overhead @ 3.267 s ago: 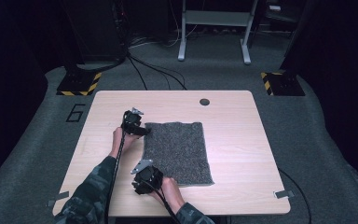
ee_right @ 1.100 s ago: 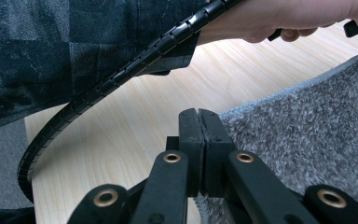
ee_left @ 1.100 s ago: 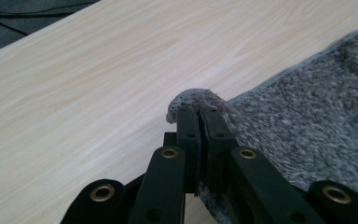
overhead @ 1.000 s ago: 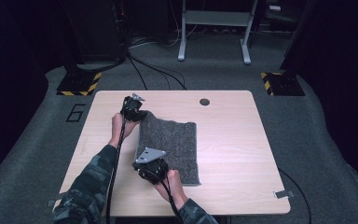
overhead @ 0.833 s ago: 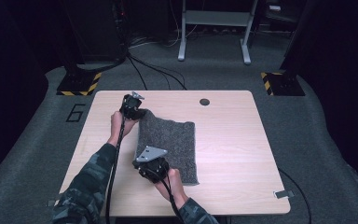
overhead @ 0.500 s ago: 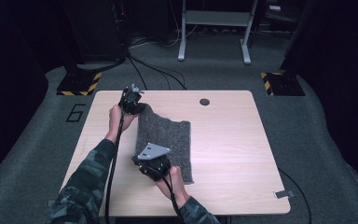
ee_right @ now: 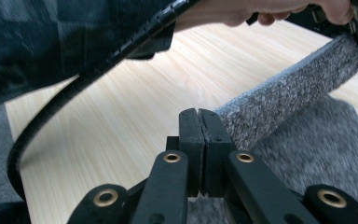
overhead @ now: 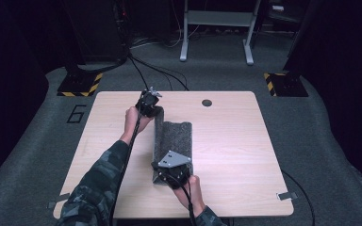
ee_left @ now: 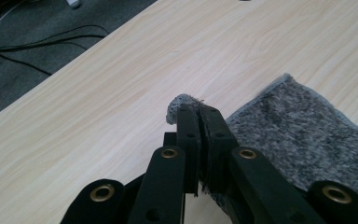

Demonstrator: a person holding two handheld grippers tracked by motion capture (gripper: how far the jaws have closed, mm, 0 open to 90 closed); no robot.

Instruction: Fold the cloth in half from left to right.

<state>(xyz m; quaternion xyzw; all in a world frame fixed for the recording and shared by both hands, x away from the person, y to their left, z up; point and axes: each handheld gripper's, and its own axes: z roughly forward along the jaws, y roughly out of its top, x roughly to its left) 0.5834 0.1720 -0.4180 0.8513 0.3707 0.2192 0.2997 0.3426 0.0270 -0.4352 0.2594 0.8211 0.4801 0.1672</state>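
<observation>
Gripper in my left hand sits toward the far left part of the bench, just past my left hand, and its jaws are clamped tight on the far left corner of the grey cloth. In the left gripper view a small tuft of that corner pokes out past the jaw tips, and the rest of the cloth spreads away to the right over the pale wood.

Moving right, the cloth lies near the middle of the bench as a narrow strip running from far to near. Its left edge is lifted off the wood and stands up as a raised band between my two grippers, while the rest lies flat on the bench.

At the near end of that edge, my right gripper is pinched closed on the near left corner, with the grey three-cornered plate on top of it and my right hand behind. The right gripper view shows the jaws pressed together on the cloth, the lifted edge stretching away from them up to my left hand, and my camouflage sleeve with the left gripper's cable crossing in front.

Farther right, a small dark round hole sits in the bench near its far edge.
</observation>
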